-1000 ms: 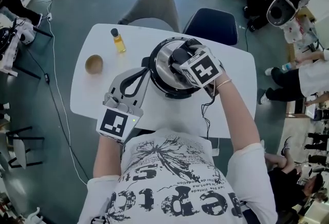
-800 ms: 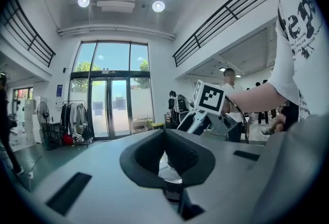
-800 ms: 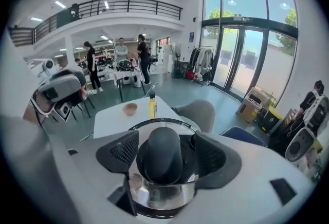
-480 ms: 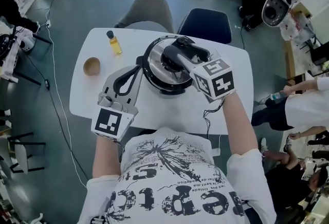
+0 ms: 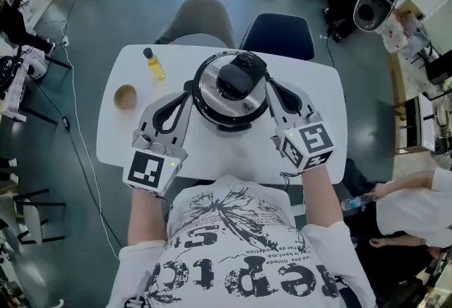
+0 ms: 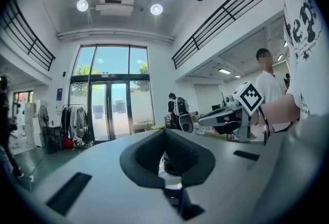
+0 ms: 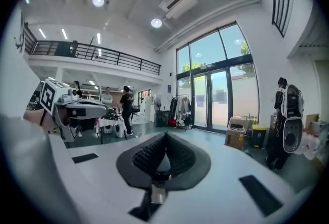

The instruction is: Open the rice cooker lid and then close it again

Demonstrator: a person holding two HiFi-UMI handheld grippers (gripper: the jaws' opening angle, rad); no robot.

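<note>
The rice cooker point(image 5: 230, 98) stands in the middle of the white table point(image 5: 318, 87), its steel lid down with a black knob point(image 5: 239, 78) on top. My left gripper point(image 5: 187, 90) lies level beside the cooker's left flank, shut and empty; in the left gripper view its tips point(image 6: 164, 131) meet with nothing between them. My right gripper point(image 5: 272, 87) sits beside the cooker's right flank, clear of the knob, shut on nothing; its pads point(image 7: 165, 136) meet in the right gripper view. Each gripper view shows the other gripper across the table: the right one point(image 6: 237, 111) and the left one point(image 7: 72, 107).
A small bottle of yellow oil point(image 5: 152, 63) and a wooden bowl point(image 5: 125, 96) stand at the table's far left. A grey chair point(image 5: 201, 17) and a dark blue chair point(image 5: 279, 34) are at the far side. People and equipment stand around the room.
My right gripper came off the lid's knob, drew back to the cooker's right side and shut. The left gripper has hardly moved. The lid stays down.
</note>
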